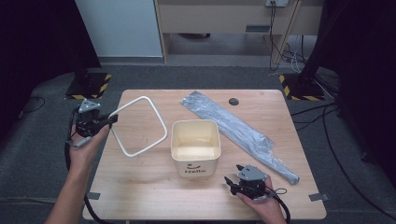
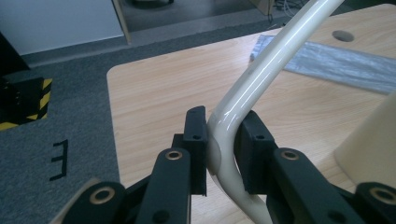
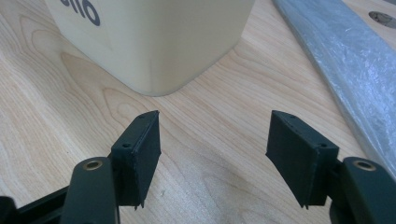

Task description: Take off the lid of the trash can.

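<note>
A cream square bin printed with "Hello" stands open-topped in the middle of the wooden table. Left of it a cream rounded-square rim ring tilts up off the table. My left gripper is shut on the ring's left corner; in the left gripper view both pads clamp the bent tube. A folded grey plastic bag lies diagonally to the right of the bin. My right gripper stands open just above the table at the front right, nothing between its fingers, and the bin's corner is just ahead of it.
A round cable hole sits near the table's far edge. Beyond the table there are grey carpet, stand bases with yellow-black stripes, and a wooden desk with hanging cables. Bare wood shows along the front of the table.
</note>
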A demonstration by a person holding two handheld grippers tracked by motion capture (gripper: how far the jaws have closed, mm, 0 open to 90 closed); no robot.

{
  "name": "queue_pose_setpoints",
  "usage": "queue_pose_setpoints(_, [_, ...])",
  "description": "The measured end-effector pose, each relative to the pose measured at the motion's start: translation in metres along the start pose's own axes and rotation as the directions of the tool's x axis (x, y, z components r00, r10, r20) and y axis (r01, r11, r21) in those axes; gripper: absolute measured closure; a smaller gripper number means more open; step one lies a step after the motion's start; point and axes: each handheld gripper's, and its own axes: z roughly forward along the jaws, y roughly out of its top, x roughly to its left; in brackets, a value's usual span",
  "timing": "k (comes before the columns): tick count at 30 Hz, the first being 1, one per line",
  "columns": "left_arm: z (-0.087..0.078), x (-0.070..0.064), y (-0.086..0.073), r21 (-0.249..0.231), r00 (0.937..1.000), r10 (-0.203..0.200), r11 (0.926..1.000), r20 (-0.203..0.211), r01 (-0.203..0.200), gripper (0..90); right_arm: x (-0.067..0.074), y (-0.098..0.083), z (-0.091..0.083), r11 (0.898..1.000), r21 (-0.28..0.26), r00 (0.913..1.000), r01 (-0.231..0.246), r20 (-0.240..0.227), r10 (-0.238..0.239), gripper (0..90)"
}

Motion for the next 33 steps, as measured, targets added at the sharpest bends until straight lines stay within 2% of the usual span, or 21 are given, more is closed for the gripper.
queue_pose_setpoints(8, [0.022, 0.01, -0.014, 0.063, 0.9997, -0.013, 0.9979, -0.02, 0.014, 75.2, 0.001, 0.003, -0.003, 0.999, -0.038, 0.9998, 0.003, 0.019, -0.003, 31.8])
queue_pose_setpoints(13, [0.045, 0.013, -0.029, 0.136, 0.9998, -0.013, 0.9905, -0.016, 0.015, 75.1, -0.003, 0.011, -0.008, 0.996, -0.091, 1.0, 0.004, 0.009, -0.003, 30.5])
queue_pose_setpoints(15, [0.055, 0.014, -0.037, 0.173, 0.9995, -0.024, 0.9846, -0.019, 0.027, 75.1, -0.008, 0.014, -0.009, 0.994, -0.105, 0.9999, -0.015, 0.005, 0.016, 30.3])
queue_pose_setpoints(19, [0.073, 0.019, -0.05, 0.25, 0.999, -0.041, 0.9673, -0.016, 0.044, 75.0, -0.019, 0.014, -0.01, 0.995, -0.093, 0.9993, -0.039, -0.004, 0.038, 28.2])
queue_pose_setpoints(25, [0.09, 0.019, -0.064, 0.335, 0.9984, -0.057, 0.9408, 0.003, 0.052, 74.7, -0.022, 0.007, -0.01, 0.994, -0.084, 0.9978, -0.066, -0.009, 0.065, 27.3])
queue_pose_setpoints(29, [0.095, 0.019, -0.069, 0.366, 0.9975, -0.071, 0.9283, -0.003, 0.067, 74.4, -0.021, 0.004, -0.005, 0.997, -0.06, 0.9983, -0.057, -0.017, 0.056, 27.0])
queue_pose_setpoints(33, [0.1, 0.018, -0.071, 0.408, 0.9986, -0.053, 0.912, 0.01, 0.044, 74.5, -0.017, 0.003, -0.001, 0.998, -0.045, 0.999, -0.04, -0.021, 0.039, 26.8])
